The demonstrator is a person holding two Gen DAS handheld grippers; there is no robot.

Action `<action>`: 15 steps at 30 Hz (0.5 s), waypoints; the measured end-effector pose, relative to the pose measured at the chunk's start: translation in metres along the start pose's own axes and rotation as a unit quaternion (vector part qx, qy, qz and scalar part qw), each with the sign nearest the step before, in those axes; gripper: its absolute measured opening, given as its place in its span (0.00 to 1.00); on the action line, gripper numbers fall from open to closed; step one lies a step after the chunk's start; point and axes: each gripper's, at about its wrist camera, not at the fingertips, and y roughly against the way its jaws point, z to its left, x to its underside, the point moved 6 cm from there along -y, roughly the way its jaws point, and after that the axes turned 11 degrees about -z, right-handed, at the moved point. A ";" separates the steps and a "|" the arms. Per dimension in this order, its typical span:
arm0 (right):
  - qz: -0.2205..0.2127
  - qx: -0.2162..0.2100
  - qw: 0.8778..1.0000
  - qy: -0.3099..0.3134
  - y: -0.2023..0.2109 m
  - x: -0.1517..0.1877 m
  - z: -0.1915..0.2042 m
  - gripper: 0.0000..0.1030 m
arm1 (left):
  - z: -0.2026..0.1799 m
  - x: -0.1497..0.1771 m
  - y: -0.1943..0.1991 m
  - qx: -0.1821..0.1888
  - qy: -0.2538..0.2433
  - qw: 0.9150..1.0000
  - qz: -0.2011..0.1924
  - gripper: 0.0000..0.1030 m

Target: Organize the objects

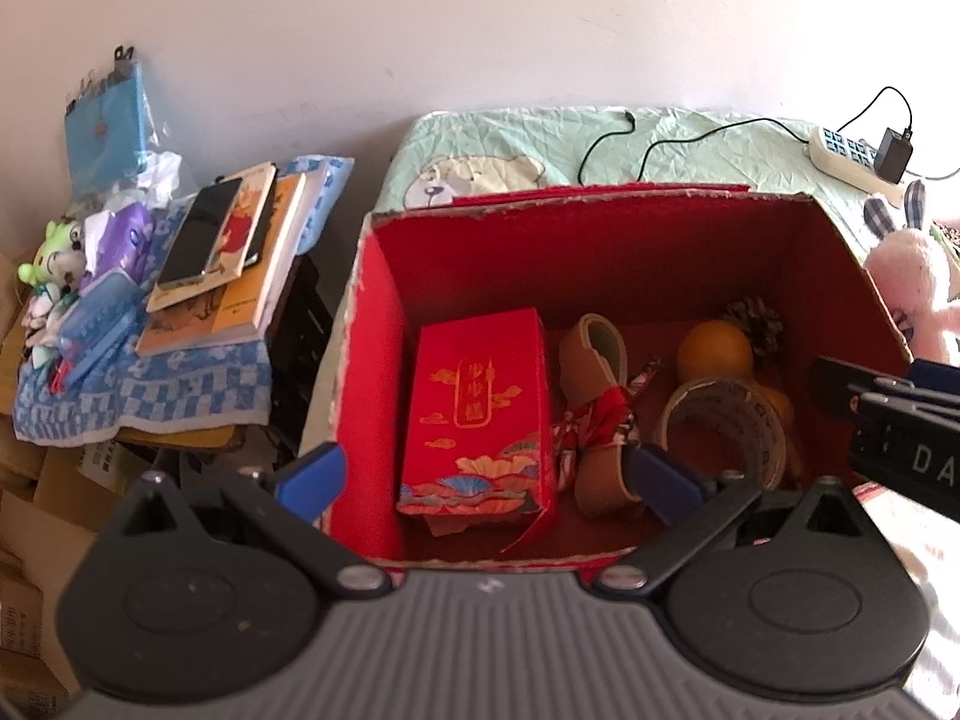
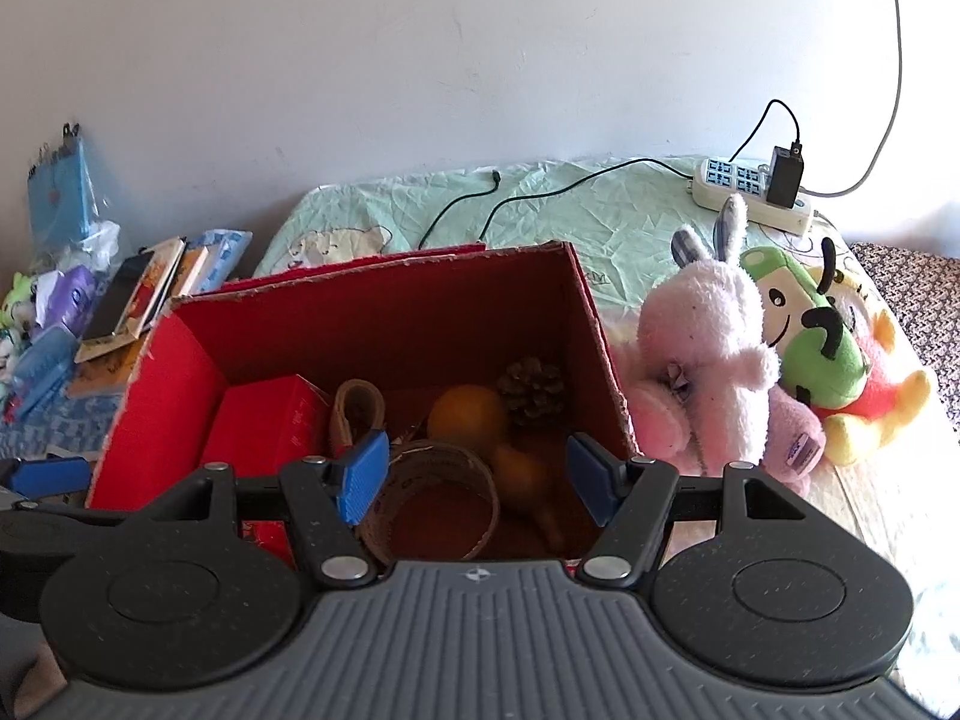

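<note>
I hold both tools over the open red cardboard box (image 1: 384, 360), which sits on the bed (image 2: 570, 210). My left hand-held gripper (image 1: 486, 474) hangs spread wide and empty above the near wall of the box. My right hand-held gripper (image 2: 474, 477) is likewise parted, gripping nothing. Inside the box lie a red gift carton (image 1: 480, 408), a tape roll (image 2: 438, 498), an orange gourd (image 2: 468, 414) and a pinecone (image 2: 531, 387). Just beside the box's right wall sits a pink plush rabbit (image 2: 702, 354).
</note>
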 end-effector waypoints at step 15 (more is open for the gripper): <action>-0.016 0.015 1.000 -0.014 -0.005 -0.021 -0.007 0.67 | 0.007 -0.032 0.003 -0.011 -0.012 0.999 -0.034 0.99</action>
